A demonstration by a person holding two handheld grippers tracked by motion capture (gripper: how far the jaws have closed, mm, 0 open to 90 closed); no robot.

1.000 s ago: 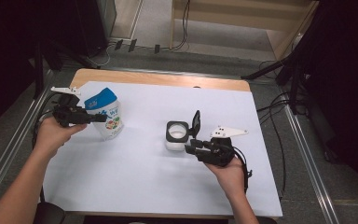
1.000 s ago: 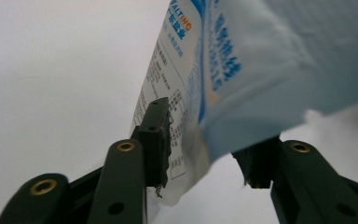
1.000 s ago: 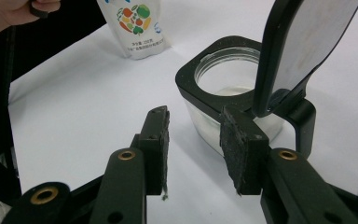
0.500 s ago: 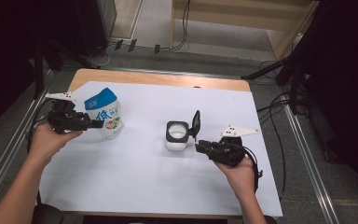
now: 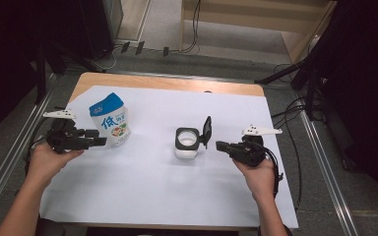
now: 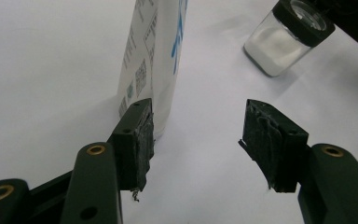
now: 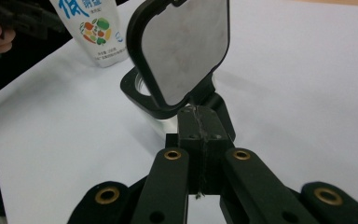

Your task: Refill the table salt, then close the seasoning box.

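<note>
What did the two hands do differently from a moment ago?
The left gripper let go of the milk pouch and backed off to the left; its jaws have just been opening, with nothing between them. The right gripper drew away from the jar to the right, its jaws closing empty. Pouch and jar stayed put, the jar's lid flipped up.

Left gripper (image 6: 196, 135): jaws apart, just been opening, nothing between the pads. Left pad sits just beside the base of upright white pouch (image 6: 154, 56). Glass jar (image 6: 286, 35) upper right, on the bench (image 6: 42, 70).
</note>
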